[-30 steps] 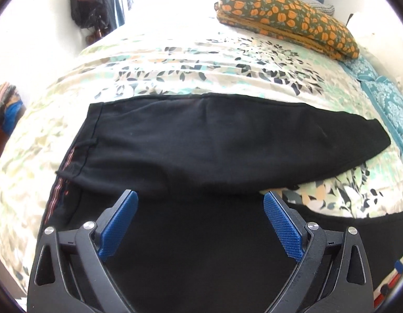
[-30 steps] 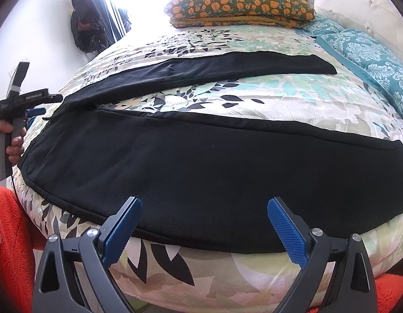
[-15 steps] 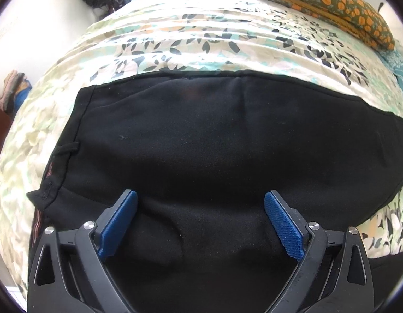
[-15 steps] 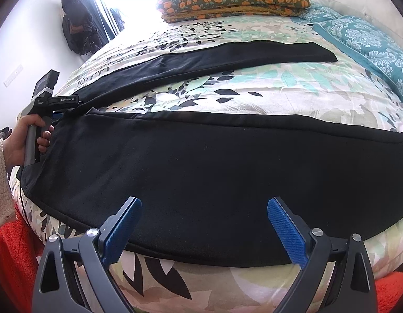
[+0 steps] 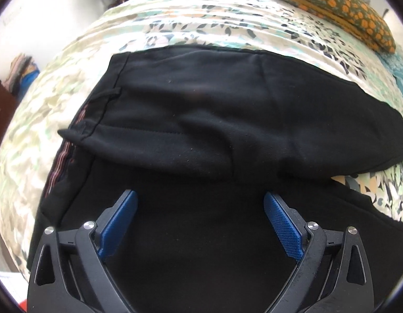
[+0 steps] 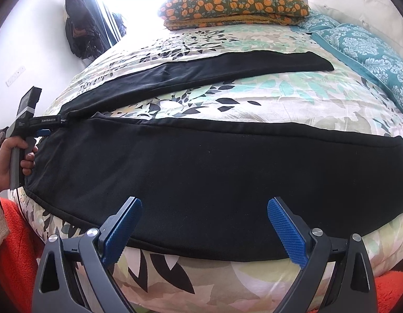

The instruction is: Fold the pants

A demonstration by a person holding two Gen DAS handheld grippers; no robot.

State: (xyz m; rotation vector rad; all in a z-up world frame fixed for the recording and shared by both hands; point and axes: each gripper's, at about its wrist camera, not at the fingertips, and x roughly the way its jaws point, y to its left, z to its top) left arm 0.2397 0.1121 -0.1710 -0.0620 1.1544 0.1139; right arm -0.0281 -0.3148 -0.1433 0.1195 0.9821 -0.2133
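Black pants (image 6: 214, 172) lie spread on the bed, legs apart in a V. The near leg runs along the bed's front edge; the far leg (image 6: 227, 65) stretches toward the pillows. In the left wrist view the pants (image 5: 227, 120) fill the frame, waistband (image 5: 71, 140) at the left with a striped inner band. My left gripper (image 5: 200, 208) is open and empty, low over the waist end; it also shows in the right wrist view (image 6: 45, 130). My right gripper (image 6: 204, 216) is open and empty above the near leg's front hem.
The floral bedspread (image 6: 253, 99) covers the bed. Orange-flowered pillows (image 6: 235, 5) lie stacked at the far side, teal patterned pillows (image 6: 363, 49) at the right. An orange rug (image 6: 16, 247) lies below the bed's edge. Dark bags (image 6: 78, 26) hang by the window.
My left gripper has moved in over the waist end and shifted slightly back, still open. The right gripper has barely moved.
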